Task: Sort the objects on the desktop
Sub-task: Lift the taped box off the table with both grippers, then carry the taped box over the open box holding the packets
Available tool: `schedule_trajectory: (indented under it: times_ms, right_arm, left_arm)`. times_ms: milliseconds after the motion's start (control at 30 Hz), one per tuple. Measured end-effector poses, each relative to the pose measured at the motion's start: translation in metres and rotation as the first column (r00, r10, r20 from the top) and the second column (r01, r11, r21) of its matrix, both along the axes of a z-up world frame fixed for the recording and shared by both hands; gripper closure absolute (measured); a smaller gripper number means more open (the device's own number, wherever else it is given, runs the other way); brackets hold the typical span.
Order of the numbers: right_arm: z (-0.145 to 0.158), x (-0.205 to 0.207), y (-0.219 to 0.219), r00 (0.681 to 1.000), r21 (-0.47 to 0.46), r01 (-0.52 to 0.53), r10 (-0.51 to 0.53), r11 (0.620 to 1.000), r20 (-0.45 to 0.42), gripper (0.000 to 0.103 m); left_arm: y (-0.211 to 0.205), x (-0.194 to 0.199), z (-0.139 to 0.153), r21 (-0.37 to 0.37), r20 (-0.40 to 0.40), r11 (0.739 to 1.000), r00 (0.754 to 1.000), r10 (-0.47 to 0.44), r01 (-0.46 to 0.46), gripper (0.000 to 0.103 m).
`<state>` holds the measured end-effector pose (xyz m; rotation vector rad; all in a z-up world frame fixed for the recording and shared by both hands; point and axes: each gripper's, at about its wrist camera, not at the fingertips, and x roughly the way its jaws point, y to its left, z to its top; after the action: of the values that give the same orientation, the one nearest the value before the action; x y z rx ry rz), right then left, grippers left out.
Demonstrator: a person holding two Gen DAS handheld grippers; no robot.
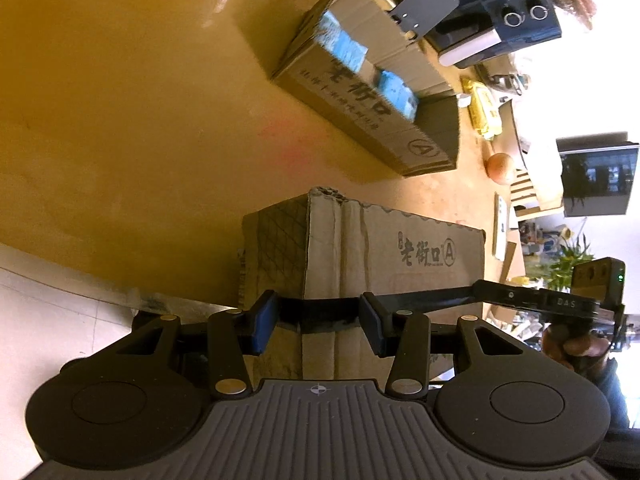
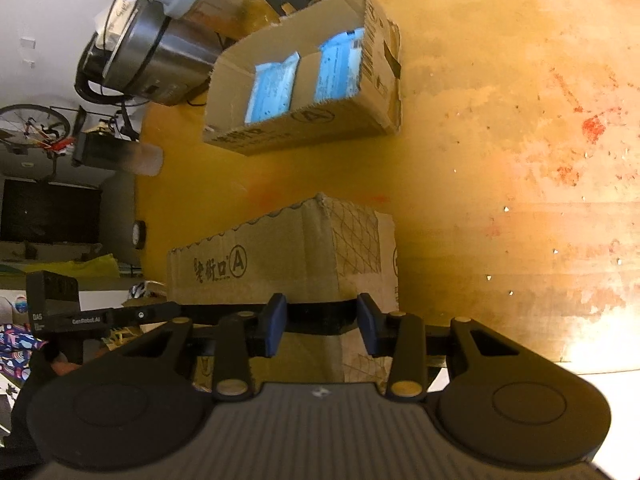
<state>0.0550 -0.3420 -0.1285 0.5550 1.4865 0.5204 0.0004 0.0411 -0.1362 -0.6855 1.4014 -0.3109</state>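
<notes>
The wooden desk [image 2: 500, 140] carries two cartons, and the closed carton [image 2: 280, 256] at its near edge serves as the landmark. Beyond it, well apart across bare wood, stands the open carton [image 2: 304, 80], flaps up, with two blue packs [image 2: 272, 88] lying side by side inside and a cardboard strip between them — a sign, as I judge it, that some sorting is already done, though how much remains cannot be read from here. To the far side of the closed carton, past the open one, sit a steel cooker [image 2: 156, 52] and, in the left camera, a dark appliance [image 1: 500, 12], a yellow packet [image 1: 486, 110] and an orange ball [image 1: 502, 168]; these look unsorted. The closed carton itself is worn brown cardboard, its top edge crinkled, one face printed with a diamond grid and the other with characters and a circled A. Both claws hang just in front of it (one at each end, facing each other): the left gripper [image 1: 318, 322] and the right gripper [image 2: 320, 324] each stand with blue pads parted, clamping nothing, a corner of the carton showing between the pads.
</notes>
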Motion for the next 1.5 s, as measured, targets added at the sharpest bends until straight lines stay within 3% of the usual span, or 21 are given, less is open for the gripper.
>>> schedule_trajectory:
  times_ms: [567, 1500]
  right_arm:
    - [0.047, 0.018, -0.007, 0.998, 0.02, 0.039, -0.04, 0.999, 0.055, 0.069]
    - [0.062, 0.091, 0.0, 0.987, 0.001, 0.13, -0.13, 0.992, 0.091, 0.069]
  left_arm:
    - [-0.005, 0.047, 0.044, 0.017, 0.035, 0.998, 0.998, -0.06, 0.059, 0.06]
    - [0.0, 0.152, 0.059, 0.028, 0.085, 0.989, 0.985, -0.149, 0.147, 0.06]
